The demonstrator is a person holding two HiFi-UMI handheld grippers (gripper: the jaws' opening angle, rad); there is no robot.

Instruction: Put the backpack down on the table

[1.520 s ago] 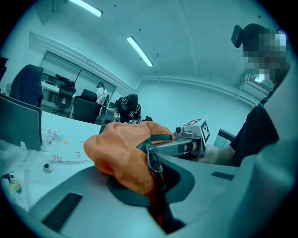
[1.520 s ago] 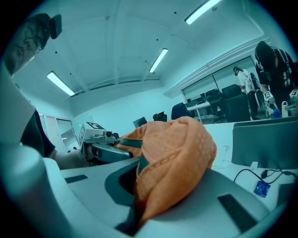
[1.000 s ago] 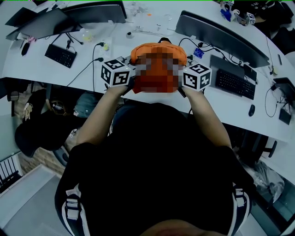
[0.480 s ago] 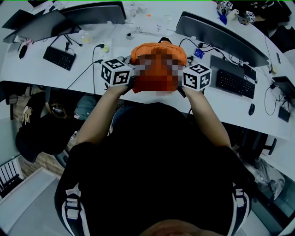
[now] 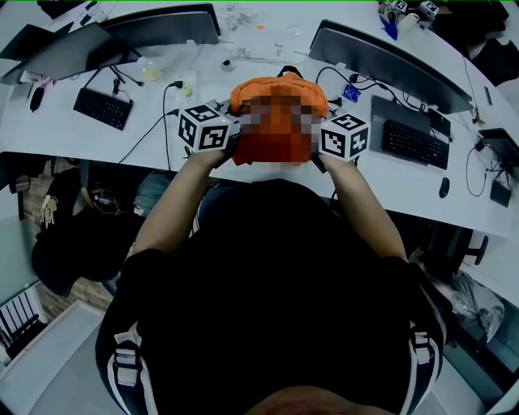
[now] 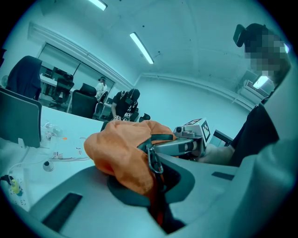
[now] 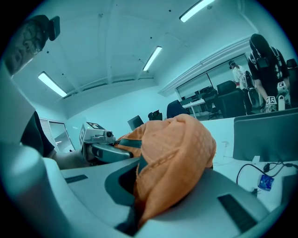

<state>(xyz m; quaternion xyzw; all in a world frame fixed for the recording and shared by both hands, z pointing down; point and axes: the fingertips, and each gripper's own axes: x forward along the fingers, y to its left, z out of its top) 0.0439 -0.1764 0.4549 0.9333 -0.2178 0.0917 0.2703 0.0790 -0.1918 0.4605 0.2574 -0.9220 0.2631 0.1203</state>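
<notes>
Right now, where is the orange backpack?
Head view, centre: the backpack is gripped between the left gripper and right gripper, at the table's near edge.

Place: we're in an open-plan office | Desk: long white desk [image 5: 65, 130] lined with monitors [image 5: 166, 23], keyboards [image 5: 413, 138], a mouse [image 5: 444, 187] | Overhead: ceiling strip lights [image 6: 141, 47] | Background: glass partition [image 7: 209, 79], office chairs [image 6: 84, 103]

backpack [image 5: 280, 96] between left gripper [image 5: 232, 144] and right gripper [image 5: 318, 151], at table's [image 5: 369, 177] near edge, monitor [image 5: 389, 63] behind right
</notes>
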